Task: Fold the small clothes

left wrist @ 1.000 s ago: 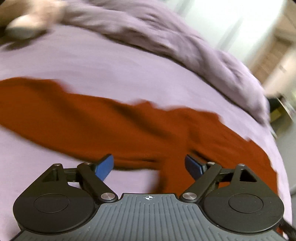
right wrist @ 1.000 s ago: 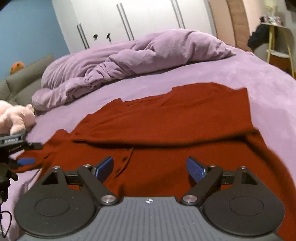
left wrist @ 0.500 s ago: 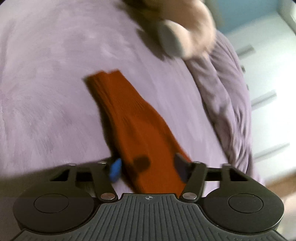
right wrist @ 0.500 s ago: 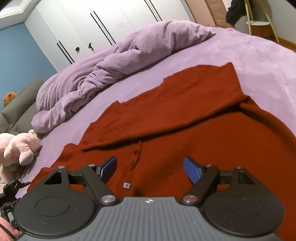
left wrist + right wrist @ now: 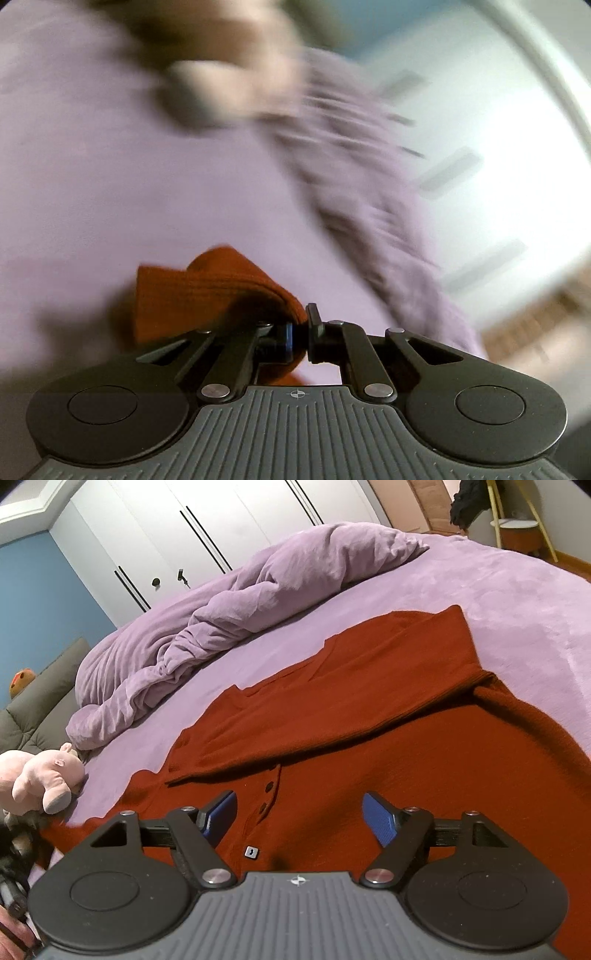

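A rust-red knitted cardigan (image 5: 369, 716) lies spread on the purple bed (image 5: 517, 602), one sleeve folded across its body, buttons near the middle. My right gripper (image 5: 299, 819) is open and hovers just above the cardigan's button placket, holding nothing. In the left wrist view, my left gripper (image 5: 301, 332) is shut on the cuff end of the cardigan's sleeve (image 5: 207, 291), which bunches up in front of the jaws above the bed. That view is blurred by motion.
A crumpled purple duvet (image 5: 229, 605) lies along the far side of the bed. A pink plush pig (image 5: 40, 775) sits at the left, blurred in the left wrist view (image 5: 207, 77). White wardrobes (image 5: 207, 520) and a grey sofa (image 5: 40, 701) stand behind.
My left gripper has travelled along the sleeve to its cuff and closed on it. My right gripper has dipped closer to the cardigan's front and stayed open.
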